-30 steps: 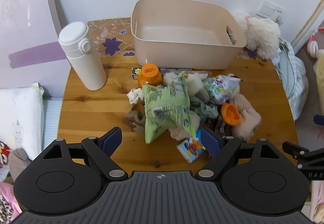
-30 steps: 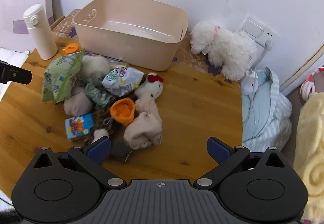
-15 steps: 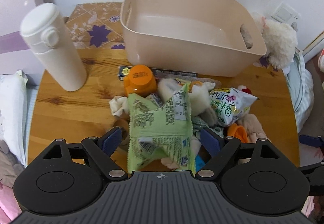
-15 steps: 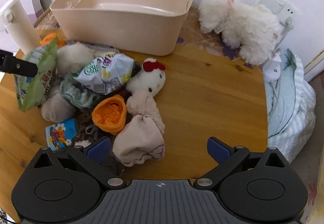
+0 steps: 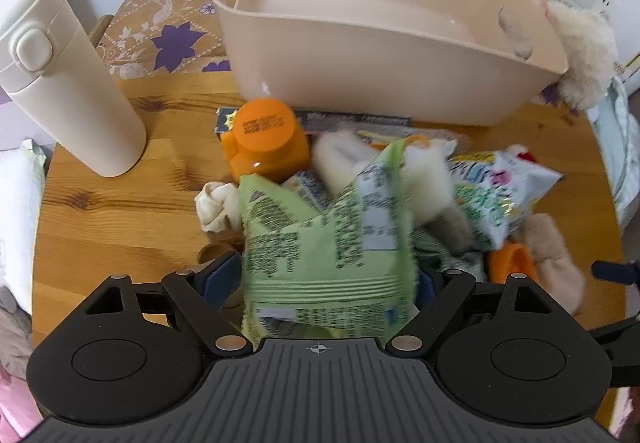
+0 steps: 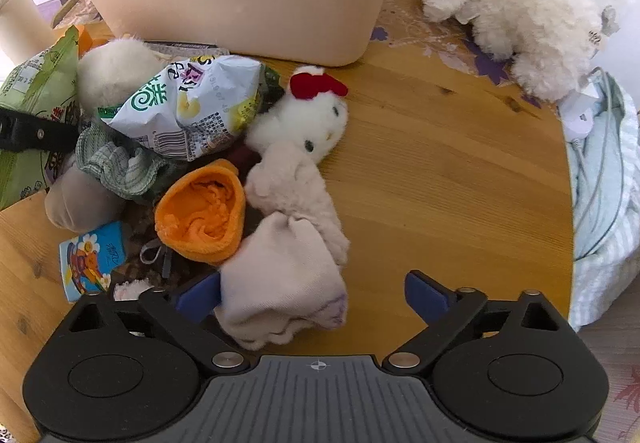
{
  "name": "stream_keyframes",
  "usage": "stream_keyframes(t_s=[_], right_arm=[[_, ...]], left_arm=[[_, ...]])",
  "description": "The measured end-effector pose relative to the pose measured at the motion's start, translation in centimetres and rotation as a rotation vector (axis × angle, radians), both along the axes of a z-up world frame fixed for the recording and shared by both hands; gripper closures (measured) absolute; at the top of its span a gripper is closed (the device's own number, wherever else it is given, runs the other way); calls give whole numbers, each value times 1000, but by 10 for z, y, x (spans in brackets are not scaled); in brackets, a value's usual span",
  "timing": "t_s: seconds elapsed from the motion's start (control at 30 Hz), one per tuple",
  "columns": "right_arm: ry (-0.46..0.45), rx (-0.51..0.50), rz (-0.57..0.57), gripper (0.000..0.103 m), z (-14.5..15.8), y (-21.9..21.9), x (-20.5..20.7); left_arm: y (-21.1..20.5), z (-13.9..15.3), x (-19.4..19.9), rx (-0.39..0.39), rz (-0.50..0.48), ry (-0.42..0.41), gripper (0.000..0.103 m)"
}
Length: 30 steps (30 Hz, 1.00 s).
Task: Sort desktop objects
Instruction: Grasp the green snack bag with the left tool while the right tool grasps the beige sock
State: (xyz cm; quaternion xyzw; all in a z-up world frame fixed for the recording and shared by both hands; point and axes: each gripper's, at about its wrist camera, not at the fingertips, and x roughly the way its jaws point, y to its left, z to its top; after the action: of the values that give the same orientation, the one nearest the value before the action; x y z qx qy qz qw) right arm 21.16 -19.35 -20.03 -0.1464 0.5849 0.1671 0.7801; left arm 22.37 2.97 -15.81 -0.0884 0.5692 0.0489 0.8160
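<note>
Both grippers dropped closer; green packet now hides left jaws.

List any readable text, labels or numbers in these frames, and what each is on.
No text reads reliably.
Green snack bag: dense black print, motion-blurred.
White snack bag: large green characters, a barcode and a date stamp, all unclear.
Orange jar lid: embossed lines, too small.
Blue carton: cartoon and tiny print, illegible.

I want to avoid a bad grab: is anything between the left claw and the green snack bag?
Nothing visible. The green snack bag lies on top of the pile, already between the fingers of the open left claw.
</note>
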Motion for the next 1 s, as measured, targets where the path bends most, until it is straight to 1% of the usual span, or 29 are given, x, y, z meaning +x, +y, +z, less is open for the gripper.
stream_keyframes(t_s=[0.07,0.13,0.17,0.2,0.27,0.3,0.4,0.5,0.67,0.83,1.0], right_arm=[[21,6,-8,12,-5,0,0],[38,33,-18,20,-11,-1,0],[46,50,-24,28,-13,-3,0],[56,62,-34,33,-16,-5,1],[57,87,-51,43,-18,-9,0],[55,109,-58,49,-17,-11,-1],[52,142,-68,58,-16,-15,-5],[48,164,-77,61,-13,-19,-10],[10,193,-102,62,2,-31,-17],[-55,224,-108,62,29,-38,-12],[-125,263,-99,61,61,-41,6]], left_arm=[[2,-5,-1,11,-7,5,17],[4,-7,-4,-4,-14,6,17],[5,-7,-5,-11,-12,3,18],[6,-7,-6,-20,-10,1,22],[9,-8,-6,-48,-4,-2,26],[10,-7,-7,-49,-1,-6,28],[10,-6,-10,-49,-4,-21,32],[10,-3,-15,-59,4,-34,37],[9,8,-23,-70,6,-52,41],[17,28,-31,-79,8,-90,41],[23,56,-28,-48,-10,-147,41]])
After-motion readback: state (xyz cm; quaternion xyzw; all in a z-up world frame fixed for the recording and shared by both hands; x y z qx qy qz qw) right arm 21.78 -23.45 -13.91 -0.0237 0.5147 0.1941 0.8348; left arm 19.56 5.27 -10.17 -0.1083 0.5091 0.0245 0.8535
